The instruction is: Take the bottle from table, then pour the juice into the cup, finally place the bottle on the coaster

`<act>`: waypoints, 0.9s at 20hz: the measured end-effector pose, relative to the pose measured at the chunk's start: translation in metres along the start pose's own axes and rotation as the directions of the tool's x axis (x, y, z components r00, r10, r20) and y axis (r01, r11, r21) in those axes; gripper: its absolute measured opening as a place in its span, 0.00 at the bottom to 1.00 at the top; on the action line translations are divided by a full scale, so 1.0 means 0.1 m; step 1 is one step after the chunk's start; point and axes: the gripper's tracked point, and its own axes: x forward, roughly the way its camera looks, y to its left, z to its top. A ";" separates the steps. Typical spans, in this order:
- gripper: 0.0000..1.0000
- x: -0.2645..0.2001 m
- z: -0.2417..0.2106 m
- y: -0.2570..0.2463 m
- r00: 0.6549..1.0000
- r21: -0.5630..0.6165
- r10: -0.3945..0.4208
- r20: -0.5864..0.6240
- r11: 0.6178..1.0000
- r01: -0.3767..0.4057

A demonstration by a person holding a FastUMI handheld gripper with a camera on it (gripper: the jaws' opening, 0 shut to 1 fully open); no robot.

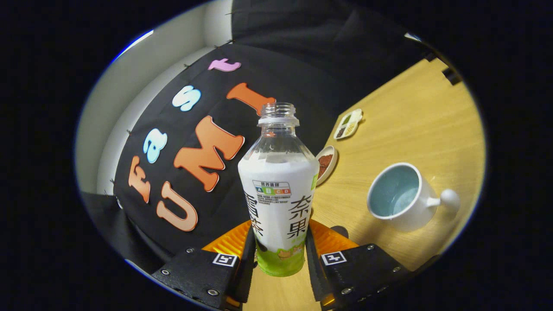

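A clear plastic bottle (278, 194) with a white and green label and no cap stands between my two fingers, with my gripper (280, 255) shut on its lower body. The view is tilted, so the wooden table (414, 129) slopes away to the right of the bottle. A white cup (404, 196) with a pale blue inside and a knob handle stands on the table to the right of the bottle, its mouth facing me. The cup holds nothing I can make out.
Beyond the bottle a small round dish (326, 163) with brown contents sits near the table's edge by the black cloth wall. Farther back lies a small white divided tray (349, 124) with several dark and light fillings.
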 end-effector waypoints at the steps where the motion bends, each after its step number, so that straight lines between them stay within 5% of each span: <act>1: 0.56 0.02 0.03 0.05 1.000 -0.079 0.009 0.007 0.997 -0.008; 7: 0.56 0.19 0.10 0.25 0.998 -0.428 0.038 0.044 0.904 -0.016; 14: 0.56 0.58 -0.23 0.16 1.000 -0.762 -0.016 -0.002 0.648 0.009; 18: 0.57 0.79 -0.67 -0.06 0.994 -0.834 -0.069 -0.083 0.550 -0.031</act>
